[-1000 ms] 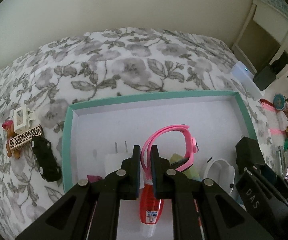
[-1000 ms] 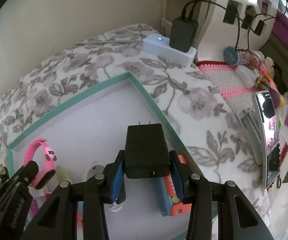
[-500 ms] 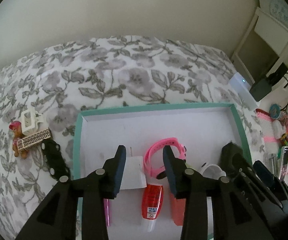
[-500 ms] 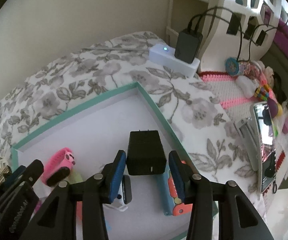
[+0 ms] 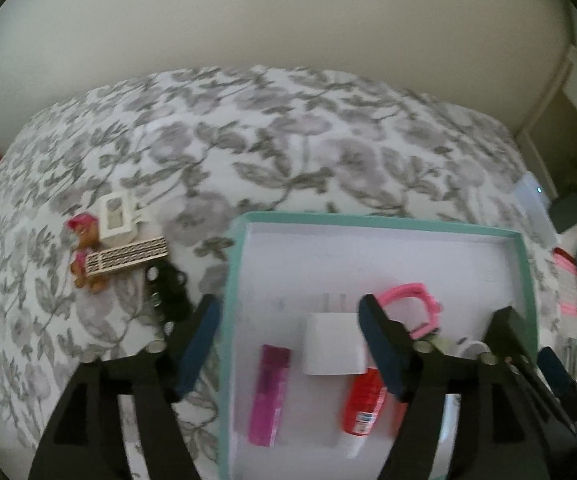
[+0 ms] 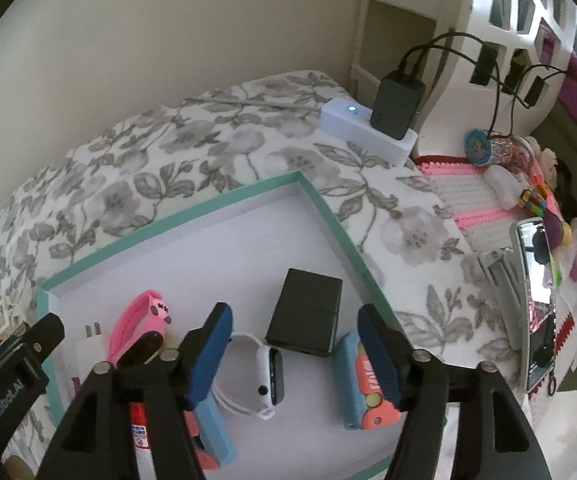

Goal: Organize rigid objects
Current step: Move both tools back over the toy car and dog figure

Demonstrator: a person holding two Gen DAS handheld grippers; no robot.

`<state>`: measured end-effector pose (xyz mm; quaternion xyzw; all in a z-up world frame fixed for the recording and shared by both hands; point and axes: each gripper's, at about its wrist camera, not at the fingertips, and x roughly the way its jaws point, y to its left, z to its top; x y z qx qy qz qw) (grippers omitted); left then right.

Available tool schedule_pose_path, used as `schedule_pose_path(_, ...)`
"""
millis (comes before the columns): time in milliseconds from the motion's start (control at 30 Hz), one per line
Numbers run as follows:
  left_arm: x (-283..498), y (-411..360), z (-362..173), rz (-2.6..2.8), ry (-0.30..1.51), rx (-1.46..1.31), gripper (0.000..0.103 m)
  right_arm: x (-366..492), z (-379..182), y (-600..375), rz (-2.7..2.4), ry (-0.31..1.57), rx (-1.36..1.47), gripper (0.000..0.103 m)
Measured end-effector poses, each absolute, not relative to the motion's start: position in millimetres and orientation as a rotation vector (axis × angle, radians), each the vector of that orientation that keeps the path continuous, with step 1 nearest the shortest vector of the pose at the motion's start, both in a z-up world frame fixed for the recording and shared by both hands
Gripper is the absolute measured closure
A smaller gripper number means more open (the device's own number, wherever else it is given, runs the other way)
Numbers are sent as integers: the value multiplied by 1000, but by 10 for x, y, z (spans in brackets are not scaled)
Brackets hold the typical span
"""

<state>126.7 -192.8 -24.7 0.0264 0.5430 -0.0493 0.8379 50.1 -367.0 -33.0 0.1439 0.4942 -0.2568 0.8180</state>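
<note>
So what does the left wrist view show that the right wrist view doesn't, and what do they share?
Only the left wrist view shows the black toy car and patterned hair clip lying on the floral cover outside the box, and the magenta stick inside it. Only the right wrist view shows the black charger, white smartwatch and phone. Both show the teal box, pink watch, white plug, and both claws, left claw and right claw, open and empty.

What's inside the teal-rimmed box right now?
Inside the box: black charger, white smartwatch, pink band, white plug, magenta tube, red bottle, blue-and-coral item. The grippers cover the near edge.
</note>
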Motion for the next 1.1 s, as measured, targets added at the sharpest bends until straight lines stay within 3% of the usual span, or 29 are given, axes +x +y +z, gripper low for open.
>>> schedule_pose_path(100, 1286, -1857, -318, -62, 1167, 70, 20, 525, -361, -3635, -533, 1065, 296, 26)
schedule_pose_path(433, 1311, -1686, -431, 21, 1208, 69, 19, 579, -442, -3542, -500, 1095, 265, 1)
schedule_pose_path(1100, 1456, -1112, -425, 120, 1224, -36, 19, 689, -522, -3262, -400, 1130, 195, 1)
